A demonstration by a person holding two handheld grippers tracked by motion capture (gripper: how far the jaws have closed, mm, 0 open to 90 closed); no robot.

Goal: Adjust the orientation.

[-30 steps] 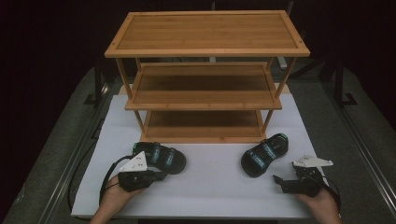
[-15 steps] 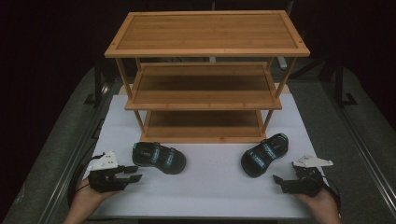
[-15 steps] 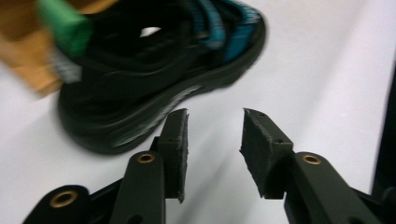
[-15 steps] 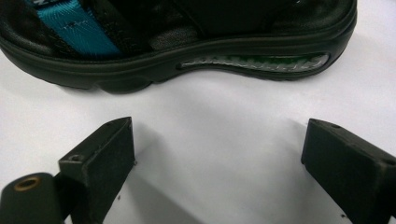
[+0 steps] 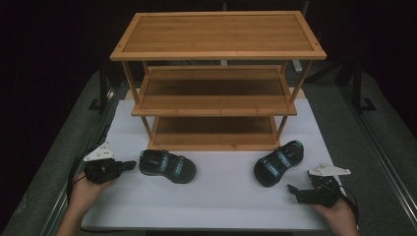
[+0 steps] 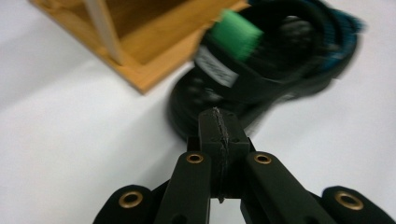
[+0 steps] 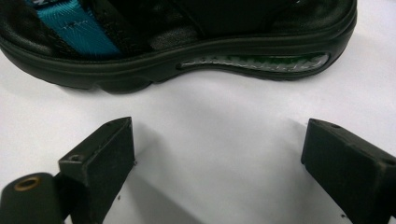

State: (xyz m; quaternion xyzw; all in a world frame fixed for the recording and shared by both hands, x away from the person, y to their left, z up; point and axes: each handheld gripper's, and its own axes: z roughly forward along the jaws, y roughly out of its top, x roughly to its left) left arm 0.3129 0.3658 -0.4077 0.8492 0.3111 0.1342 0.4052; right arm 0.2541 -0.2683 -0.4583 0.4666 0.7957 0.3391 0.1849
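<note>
Jaws first: on the left gripper (image 5: 129, 165) they are pressed together w/ nothing between them; they have just been closing, and in the left gripper view the two black pads meet in one seam. On the right gripper (image 5: 292, 192) the jaws stand wide apart and empty, one pad at each side of the right gripper view, bare white desk between.

Left sandal (image 5: 167, 165) lies flat on its sole on the near-left part of the desk (image 5: 216, 196), just right of the left gripper, not touching it. The shut jaws point at its end, so I judge the hand is only lined up w/ the shoe, not ready to grip; jaws must open before any pick.

Right sandal (image 5: 278, 162) lies near-right, turned at an angle, its far end close to the rack's lowest shelf. The right gripper sits nearer and to the right of it, close but apart. Open jaws face the long side of the sole (image 7: 187, 70), prob. because a side grip across the sole is the easy one.

Behind both, the wooden rack (image 5: 216, 54) stands in the middle-far part of the desk. All its shelves are bare, so I think the shoes wait in front of it to be put in.

Count: 2 sandals (black w/ blue straps), 2 grippers, 2 hands, 1 rack w/ 3 shelves, 1 white desk top.
</note>
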